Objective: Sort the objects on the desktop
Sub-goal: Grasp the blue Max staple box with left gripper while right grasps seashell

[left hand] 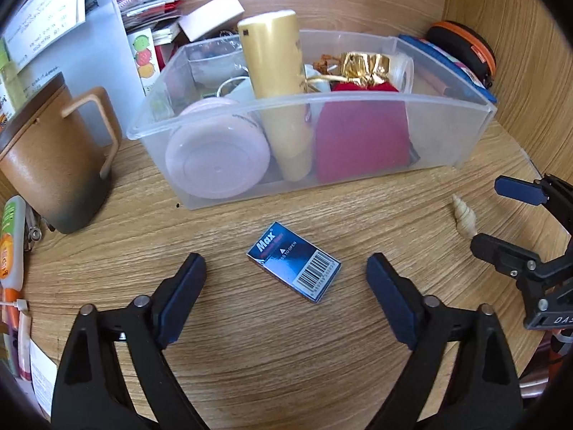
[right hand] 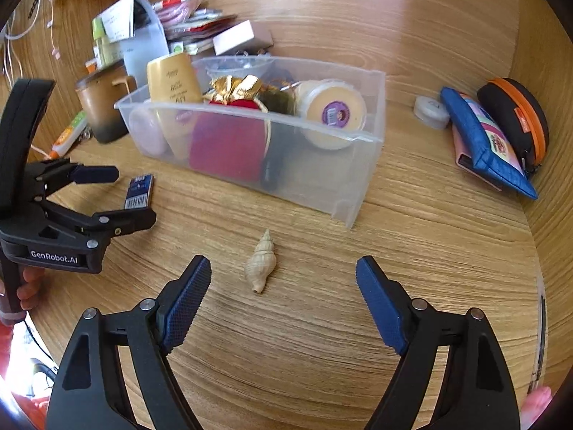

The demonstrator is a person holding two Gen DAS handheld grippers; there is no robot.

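We list: left hand-held gripper (left hand: 286,268), jaws spread, blue staple box (left hand: 293,261) lying loose between them on the table (left hand: 250,340); right hand-held gripper (right hand: 283,276), jaws apart, shell (right hand: 259,263) unheld between them. Both items lie just before the clear bin (left hand: 358,175).

Place: a home desk.
Surface: wood-grain desktop (left hand: 250,340), ahead of the claws.
Signs: brown mug (left hand: 57,157), clear storage bin (left hand: 308,136) of keepsakes, papers (left hand: 43,18) beyond.
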